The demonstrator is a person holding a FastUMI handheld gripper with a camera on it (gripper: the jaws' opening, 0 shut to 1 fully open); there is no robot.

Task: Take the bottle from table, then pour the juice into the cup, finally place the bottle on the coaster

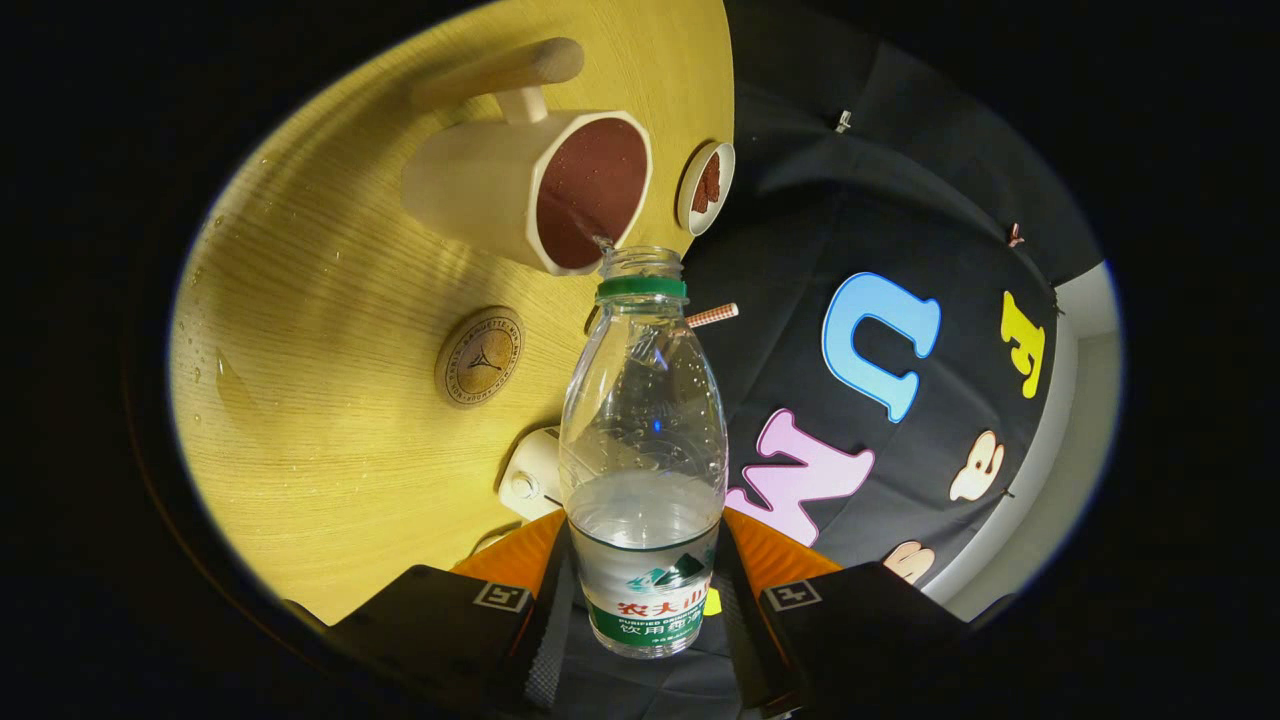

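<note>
My gripper point(643, 600) is shut on a clear plastic bottle point(643, 440), both fingers pressing its labelled lower body. The bottle has no cap, a green neck ring, and clear liquid in its lower part. It is tilted so its mouth point(640, 260) sits at the rim of a cream cup point(535, 190) with a dark brown inside and a wooden handle. A thin stream runs from the mouth into the cup. A round cork coaster point(480, 356) lies on the wooden table point(330, 400), beside the bottle's neck and nearer me than the cup.
A small cream dish point(706, 187) with brown contents sits near the table's edge beyond the cup. A striped straw point(712, 316) pokes out beside the bottle neck. A white object point(530, 480) lies on the table just behind the bottle. Water droplets spot the tabletop.
</note>
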